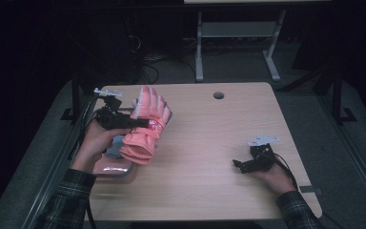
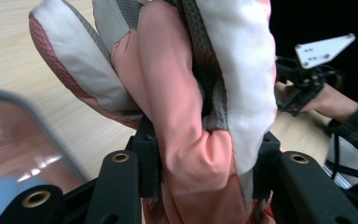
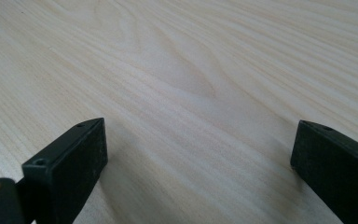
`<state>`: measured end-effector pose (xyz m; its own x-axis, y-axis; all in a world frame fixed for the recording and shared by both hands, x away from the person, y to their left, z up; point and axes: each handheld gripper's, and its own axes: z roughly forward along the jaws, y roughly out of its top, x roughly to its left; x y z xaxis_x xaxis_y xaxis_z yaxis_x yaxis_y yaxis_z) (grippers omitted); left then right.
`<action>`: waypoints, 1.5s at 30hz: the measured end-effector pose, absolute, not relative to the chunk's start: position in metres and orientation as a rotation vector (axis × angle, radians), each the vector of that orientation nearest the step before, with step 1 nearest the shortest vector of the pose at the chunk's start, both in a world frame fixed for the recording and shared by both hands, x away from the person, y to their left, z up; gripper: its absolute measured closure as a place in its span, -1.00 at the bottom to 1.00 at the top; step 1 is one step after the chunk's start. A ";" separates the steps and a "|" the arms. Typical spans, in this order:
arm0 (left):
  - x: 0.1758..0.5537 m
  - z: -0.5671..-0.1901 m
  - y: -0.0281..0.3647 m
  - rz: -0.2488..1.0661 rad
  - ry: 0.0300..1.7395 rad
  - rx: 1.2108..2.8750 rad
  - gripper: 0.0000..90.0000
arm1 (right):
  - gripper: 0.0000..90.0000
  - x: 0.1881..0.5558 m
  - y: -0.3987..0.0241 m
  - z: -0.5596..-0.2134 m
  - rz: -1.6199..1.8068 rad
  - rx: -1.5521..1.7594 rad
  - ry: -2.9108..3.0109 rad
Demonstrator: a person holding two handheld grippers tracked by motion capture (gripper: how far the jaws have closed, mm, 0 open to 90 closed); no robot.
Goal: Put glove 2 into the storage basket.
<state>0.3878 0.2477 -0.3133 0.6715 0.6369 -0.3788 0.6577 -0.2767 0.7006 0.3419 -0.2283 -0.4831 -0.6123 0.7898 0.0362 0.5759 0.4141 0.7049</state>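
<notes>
We note the glove (image 1: 145,128) is salmon pink with white and grey panels on its fingers and a small red mark near the cuff. The left tool (image 2: 200,172) and right tool (image 3: 200,154) are black. The tabletop (image 1: 209,143) shows pale wood grain. The tray (image 1: 116,168) is grey-rimmed. Both sleeves (image 1: 69,195) carry dark green plaid.

L tool (image 2: 200,163) clamps pink glove (image 2: 177,93) above table (image 2: 9,46).
</notes>
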 end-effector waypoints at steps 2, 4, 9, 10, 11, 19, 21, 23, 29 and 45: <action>0.388 -0.313 0.255 -0.020 1.021 1.975 0.26 | -0.93 0.342 -0.228 -0.483 1.003 1.189 2.370; 0.389 -0.313 0.264 -0.003 1.041 1.970 0.26 | -0.93 0.342 -0.228 -0.483 1.002 1.189 2.369; 0.389 -0.315 0.282 0.016 1.087 1.946 0.26 | -0.93 0.341 -0.228 -0.483 1.000 1.194 2.368; 0.390 -0.315 0.285 0.019 1.098 1.945 0.26 | -0.93 0.341 -0.228 -0.483 1.000 1.194 2.368; 0.390 -0.316 0.289 0.024 1.107 1.947 0.26 | -0.93 0.341 -0.228 -0.483 1.001 1.194 2.368; 0.391 -0.324 0.315 0.065 1.191 1.918 0.26 | -0.93 0.341 -0.228 -0.483 1.001 1.194 2.368; 0.391 -0.329 0.320 0.073 1.215 1.909 0.26 | -0.93 0.341 -0.228 -0.483 1.000 1.194 2.368; 0.392 -0.334 0.325 0.079 1.243 1.910 0.26 | -0.93 0.341 -0.228 -0.483 1.000 1.194 2.368; 0.396 -0.350 0.329 0.098 1.301 1.927 0.26 | -0.93 0.341 -0.228 -0.483 1.000 1.195 2.368; 0.404 -0.399 0.327 0.025 1.350 1.976 0.22 | -0.93 0.341 -0.228 -0.483 1.001 1.194 2.368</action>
<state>0.4044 0.3271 -0.3989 0.4481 0.8142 -0.3692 0.8001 -0.1810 0.5719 0.3413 -0.2280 -0.4831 -0.6066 0.7941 0.0377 0.5805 0.4099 0.7036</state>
